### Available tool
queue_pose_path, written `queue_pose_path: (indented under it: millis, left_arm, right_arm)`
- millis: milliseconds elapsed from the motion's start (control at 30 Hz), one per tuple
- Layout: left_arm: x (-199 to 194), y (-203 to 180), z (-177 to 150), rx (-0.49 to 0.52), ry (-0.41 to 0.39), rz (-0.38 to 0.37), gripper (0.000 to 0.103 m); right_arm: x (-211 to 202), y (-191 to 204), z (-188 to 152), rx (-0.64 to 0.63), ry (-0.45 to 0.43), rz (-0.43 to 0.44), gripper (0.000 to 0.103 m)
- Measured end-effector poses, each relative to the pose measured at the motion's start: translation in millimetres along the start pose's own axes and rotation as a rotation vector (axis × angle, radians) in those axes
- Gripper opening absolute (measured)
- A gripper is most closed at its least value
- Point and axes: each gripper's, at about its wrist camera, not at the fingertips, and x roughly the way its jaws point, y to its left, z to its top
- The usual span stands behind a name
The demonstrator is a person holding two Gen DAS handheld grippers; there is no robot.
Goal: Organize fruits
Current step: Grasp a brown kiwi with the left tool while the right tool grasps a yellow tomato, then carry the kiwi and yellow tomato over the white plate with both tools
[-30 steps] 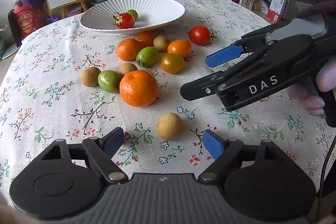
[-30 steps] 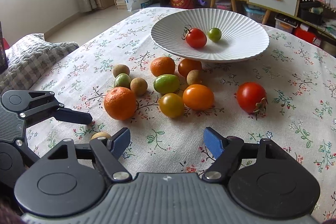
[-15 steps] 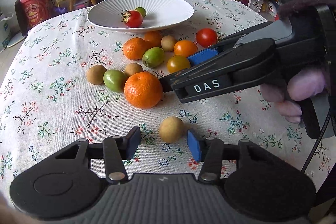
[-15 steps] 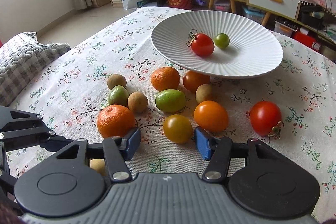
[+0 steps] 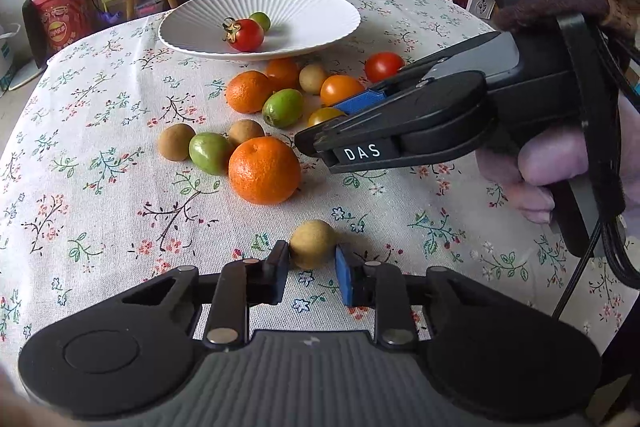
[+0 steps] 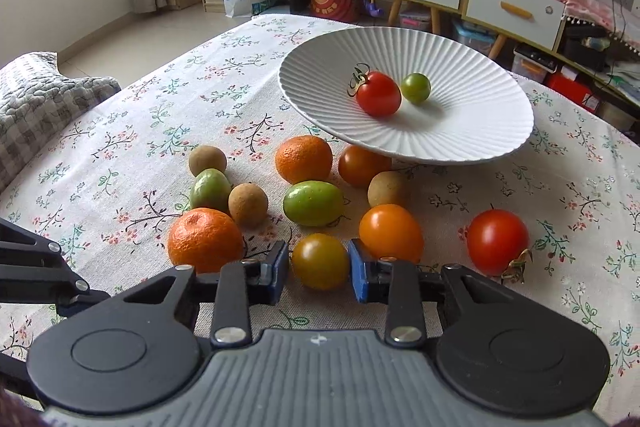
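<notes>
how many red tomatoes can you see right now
2: one red tomato with a green stem in the white ribbed plate, another red tomato on the floral tablecloth at the cluster's right. None seem hidden.

Two low, close wrist views across the table, both toward the white plate (image 5: pixel 336 27) (image 6: pixel 480 143).

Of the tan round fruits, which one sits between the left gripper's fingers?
The lone tan fruit nearest the camera, apart from the cluster. It sits between the left gripper pads; the other three tan ones lie among the oranges and green fruits.
</notes>
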Motion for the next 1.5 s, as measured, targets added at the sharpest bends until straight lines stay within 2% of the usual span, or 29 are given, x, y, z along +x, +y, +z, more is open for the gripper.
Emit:
queue_pose_path:
  millis: [400, 867, 1500]
  left_arm:
    - [-1, 4, 2, -0.015, -0.004, 0.002, 0.015]
    - [-12, 11, 11, -0.036, -0.052, 0.015, 0.014]
    - [-25, 19, 60, -0.078, -0.164, 0.055, 0.014]
  right_arm:
    - [-2, -3, -1, 0.013, 0.001, 0.008, 0.026]
    - [-20, -14, -3, 0.04, -0.013, 0.014, 0.026]
    - [-40, -37, 23, 0.111, -0.115, -0.017, 0.026]
